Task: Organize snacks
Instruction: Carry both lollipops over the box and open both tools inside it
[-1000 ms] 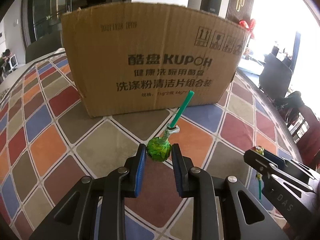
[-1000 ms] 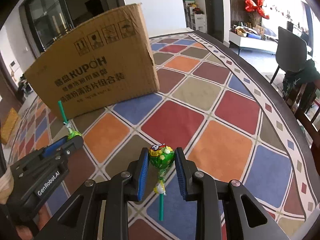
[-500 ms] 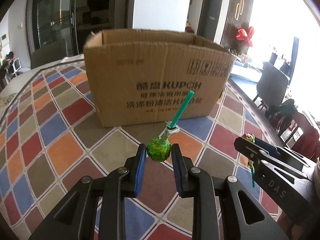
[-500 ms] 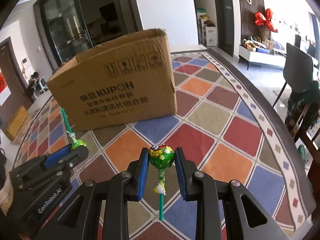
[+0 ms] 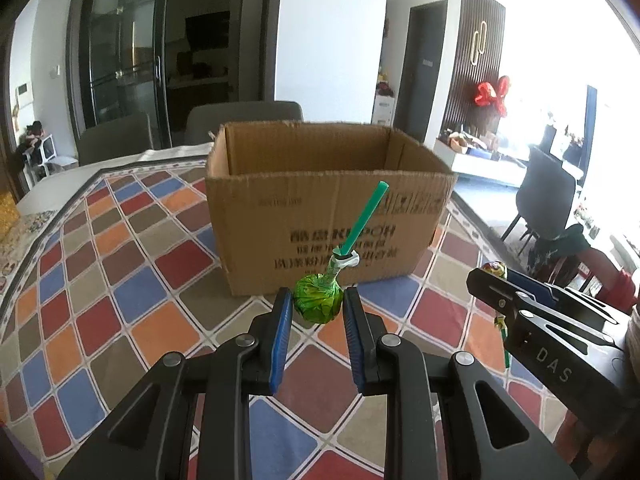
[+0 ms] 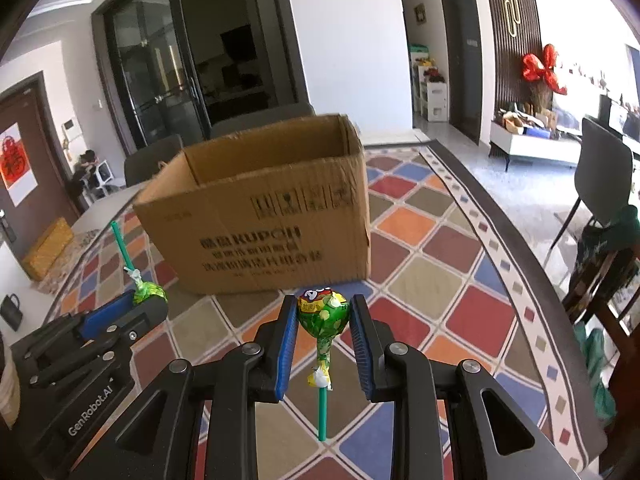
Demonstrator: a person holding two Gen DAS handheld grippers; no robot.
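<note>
Left gripper: fingers closed on the green-wrapped head of a lollipop, lower centre of the left wrist frame. Its teal stick points up and to the right, across the printed front of the cardboard box.

Right gripper: fingers clamped on the second lollipop, lower centre of the right wrist frame. This wrapper is green with a red and yellow patch on top. Stick hangs downward between the finger bases.

Each gripper shows at the lower edge of the other's view: the right one at lower right in the left wrist frame, the left one at lower left in the right wrist frame, both with candy gripped.

Box stands open-topped on the counter, which is covered in a cloth of coloured squares. Box is in mid-frame beyond both grippers. Only bare inner walls are visible; the bottom is hidden.

Both lollipops sit clear of the counter surface, in front of the box, not inside it.
</note>
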